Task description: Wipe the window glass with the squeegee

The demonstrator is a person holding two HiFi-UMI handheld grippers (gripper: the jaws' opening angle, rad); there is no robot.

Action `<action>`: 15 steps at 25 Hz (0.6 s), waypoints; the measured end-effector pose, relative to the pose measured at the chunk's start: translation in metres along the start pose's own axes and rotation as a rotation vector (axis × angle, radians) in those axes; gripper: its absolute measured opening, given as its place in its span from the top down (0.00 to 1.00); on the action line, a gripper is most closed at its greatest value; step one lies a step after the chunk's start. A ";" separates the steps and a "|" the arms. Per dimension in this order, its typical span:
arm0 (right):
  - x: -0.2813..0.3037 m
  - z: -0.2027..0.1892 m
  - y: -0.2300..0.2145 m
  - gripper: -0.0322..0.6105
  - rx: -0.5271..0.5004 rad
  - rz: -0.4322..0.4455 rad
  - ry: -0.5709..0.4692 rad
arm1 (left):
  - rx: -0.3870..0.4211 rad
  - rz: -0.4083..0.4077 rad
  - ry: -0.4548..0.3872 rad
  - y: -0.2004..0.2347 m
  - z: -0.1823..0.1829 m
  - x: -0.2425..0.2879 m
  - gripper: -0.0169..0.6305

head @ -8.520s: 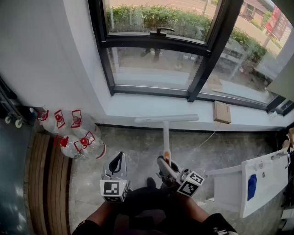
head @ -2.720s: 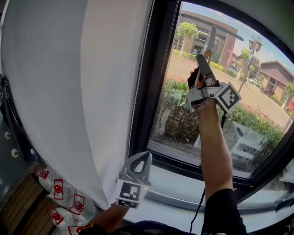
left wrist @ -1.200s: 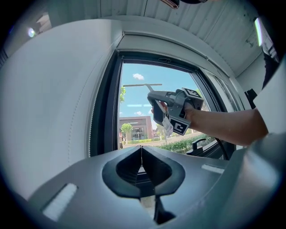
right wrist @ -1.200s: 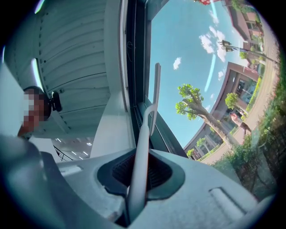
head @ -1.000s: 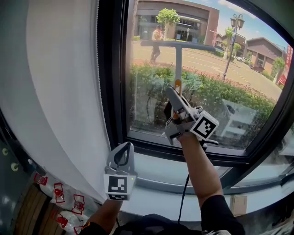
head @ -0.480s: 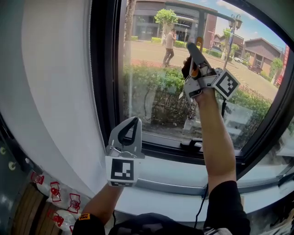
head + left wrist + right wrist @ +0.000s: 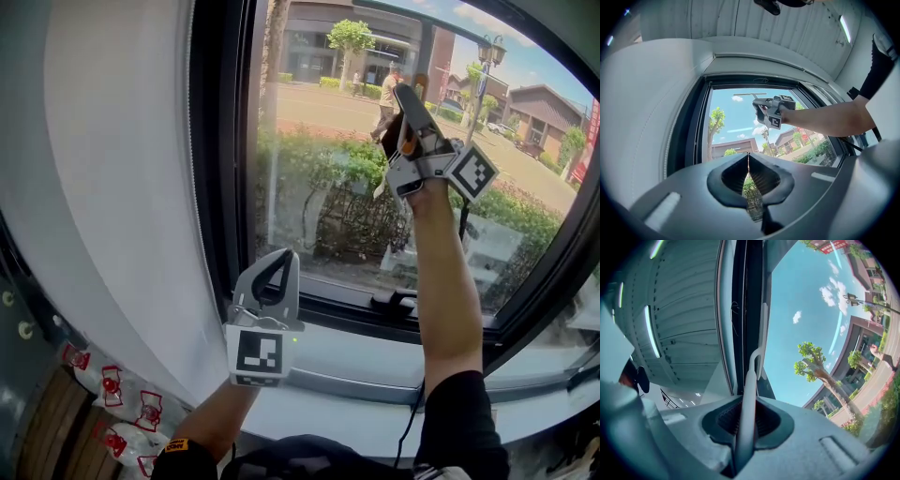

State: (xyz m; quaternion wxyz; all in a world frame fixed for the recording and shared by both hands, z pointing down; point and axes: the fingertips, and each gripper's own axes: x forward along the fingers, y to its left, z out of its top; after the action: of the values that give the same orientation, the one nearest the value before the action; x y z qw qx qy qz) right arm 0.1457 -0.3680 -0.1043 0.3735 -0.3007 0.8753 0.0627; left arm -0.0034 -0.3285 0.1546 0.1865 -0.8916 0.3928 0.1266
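Observation:
The squeegee's pale handle runs up from my right gripper, which is shut on it. Its blade lies against the window glass close to the dark top frame. In the head view my right gripper is raised high against the window glass, and the blade is out of sight above. The left gripper view shows the blade above the right gripper. My left gripper hangs lower by the sill, shut and holding nothing, its jaws closed together.
A dark window frame borders the glass, with a white curtain to its left. A black window handle sits on the lower frame above the pale sill. Bottles with red labels lie at bottom left. A person walks outside.
A second ago the squeegee stood lower on the pane; my right gripper has carried it up to the top. The left gripper has shifted slightly right. The person outside has walked rightwards.

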 end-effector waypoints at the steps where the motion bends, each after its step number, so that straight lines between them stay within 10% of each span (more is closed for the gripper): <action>1: -0.004 -0.004 0.000 0.89 0.012 0.003 0.001 | -0.008 -0.010 0.003 -0.003 0.000 0.001 0.97; 15: -0.140 -0.141 -0.002 0.89 0.201 -0.049 0.061 | -0.141 -0.065 0.143 -0.049 -0.079 -0.004 0.97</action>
State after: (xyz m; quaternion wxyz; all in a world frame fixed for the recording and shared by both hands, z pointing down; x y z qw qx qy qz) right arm 0.1360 -0.3496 0.0935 0.3762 -0.2850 0.8805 -0.0439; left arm 0.0368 -0.3297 0.2382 0.0985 -0.9216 0.3660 0.0837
